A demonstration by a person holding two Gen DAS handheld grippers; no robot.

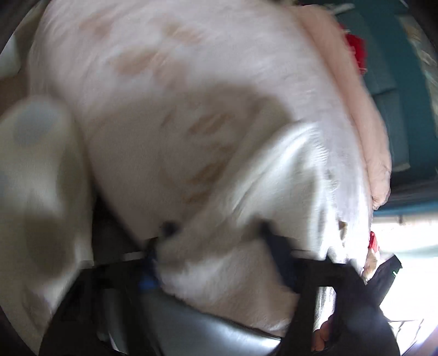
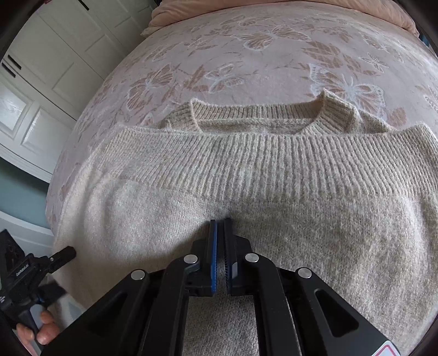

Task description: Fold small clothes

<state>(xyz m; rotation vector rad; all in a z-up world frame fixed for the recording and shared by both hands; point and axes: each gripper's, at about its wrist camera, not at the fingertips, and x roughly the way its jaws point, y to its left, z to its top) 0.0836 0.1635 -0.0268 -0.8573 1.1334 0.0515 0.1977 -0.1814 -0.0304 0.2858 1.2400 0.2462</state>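
Note:
A cream knitted sweater [image 2: 246, 175] lies folded on the bed, its ribbed hem doubled up toward the neckline [image 2: 323, 115]. My right gripper [image 2: 220, 220] is shut, its tips pressing on the sweater's middle with no cloth seen between the fingers. The left wrist view is heavily blurred. There my left gripper [image 1: 216, 227] has its fingers spread around a bunched edge of the sweater [image 1: 235, 219]. The left gripper also shows in the right wrist view [image 2: 65, 253], at the sweater's left edge.
The bedspread [image 2: 219, 68] is pink with butterfly patterns. A pink pillow [image 2: 191, 11] lies at the bed's head. White cupboard doors [image 2: 41, 82] stand to the left. Teal furniture [image 1: 397, 95] and a red item [image 1: 356, 49] show past the bed.

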